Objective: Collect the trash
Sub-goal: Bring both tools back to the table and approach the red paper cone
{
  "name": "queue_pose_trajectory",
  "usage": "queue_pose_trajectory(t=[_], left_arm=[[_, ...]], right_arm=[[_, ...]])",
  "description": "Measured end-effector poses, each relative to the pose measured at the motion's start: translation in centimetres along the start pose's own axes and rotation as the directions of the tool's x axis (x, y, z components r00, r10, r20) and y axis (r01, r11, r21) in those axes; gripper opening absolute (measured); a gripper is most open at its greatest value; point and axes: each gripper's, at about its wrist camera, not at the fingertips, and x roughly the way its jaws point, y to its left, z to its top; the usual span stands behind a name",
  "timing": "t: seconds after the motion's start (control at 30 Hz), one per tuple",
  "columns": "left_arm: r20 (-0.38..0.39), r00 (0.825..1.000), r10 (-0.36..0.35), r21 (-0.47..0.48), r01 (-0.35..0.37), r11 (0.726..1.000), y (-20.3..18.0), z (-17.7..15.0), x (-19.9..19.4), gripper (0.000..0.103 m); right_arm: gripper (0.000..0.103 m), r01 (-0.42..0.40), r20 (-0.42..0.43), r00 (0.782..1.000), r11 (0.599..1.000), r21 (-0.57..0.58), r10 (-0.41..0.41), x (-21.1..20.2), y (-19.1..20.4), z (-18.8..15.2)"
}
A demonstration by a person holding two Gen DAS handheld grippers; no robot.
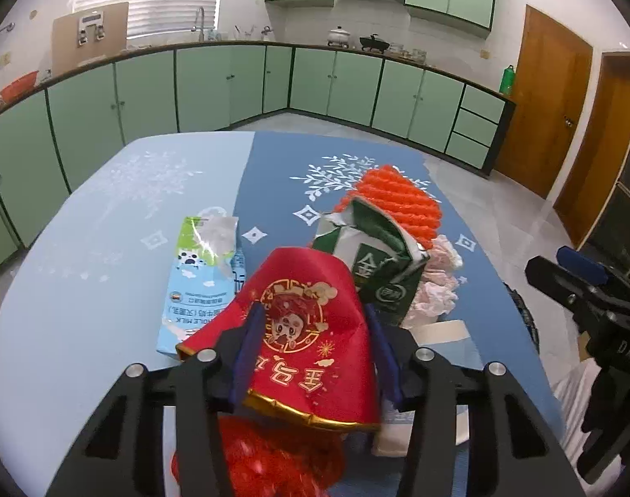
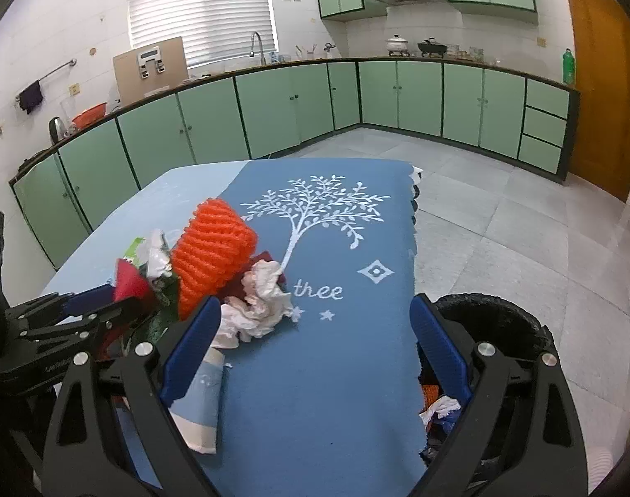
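Observation:
My left gripper (image 1: pixel 311 352) is shut on a red and gold paper packet (image 1: pixel 306 331) and holds it above the table. Beyond it lie a light blue milk carton (image 1: pixel 199 285), a crushed dark green carton (image 1: pixel 381 265), an orange foam net (image 1: pixel 397 199) and crumpled pink-white tissue (image 1: pixel 435 285). My right gripper (image 2: pixel 315 352) is open and empty over the blue tablecloth (image 2: pixel 335 372), with the tissue (image 2: pixel 261 302) and orange net (image 2: pixel 215 248) just ahead to its left. A black trash bin (image 2: pixel 493 327) with trash inside stands off the table's right edge.
A folded blue-white paper (image 2: pixel 203 406) lies by my right gripper's left finger. The left gripper shows at the left in the right wrist view (image 2: pixel 66 323). Green kitchen cabinets (image 2: pixel 418 95) line the far walls. A wooden door (image 2: pixel 600 83) is at the right.

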Motion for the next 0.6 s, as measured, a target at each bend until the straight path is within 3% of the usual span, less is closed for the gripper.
queue_pose_trajectory(t=[0.1, 0.17, 0.33, 0.6], left_arm=[[-0.002, 1.0, 0.003, -0.006, -0.003, 1.0, 0.0, 0.0, 0.0, 0.051], [0.002, 1.0, 0.012, -0.007, -0.012, 1.0, 0.0, -0.1, 0.0, 0.067], [0.003, 0.997, 0.073, 0.008, -0.073, 0.997, -0.1, -0.2, 0.5, 0.082], [0.008, 0.989, 0.147, -0.041, -0.147, 0.988, 1.6, 0.2, 0.1, 0.085]], right_arm=[[0.09, -0.003, 0.003, 1.0, 1.0, -0.001, 0.003, -0.2, 0.1, 0.1], [0.09, -0.003, 0.006, 1.0, 1.0, -0.002, 0.003, -0.4, 0.1, 0.2], [0.09, -0.004, 0.008, 1.0, 1.0, 0.0, 0.004, -0.4, -0.1, 0.3], [0.09, -0.004, 0.007, 1.0, 1.0, 0.007, 0.004, -0.5, -0.1, 0.4]])
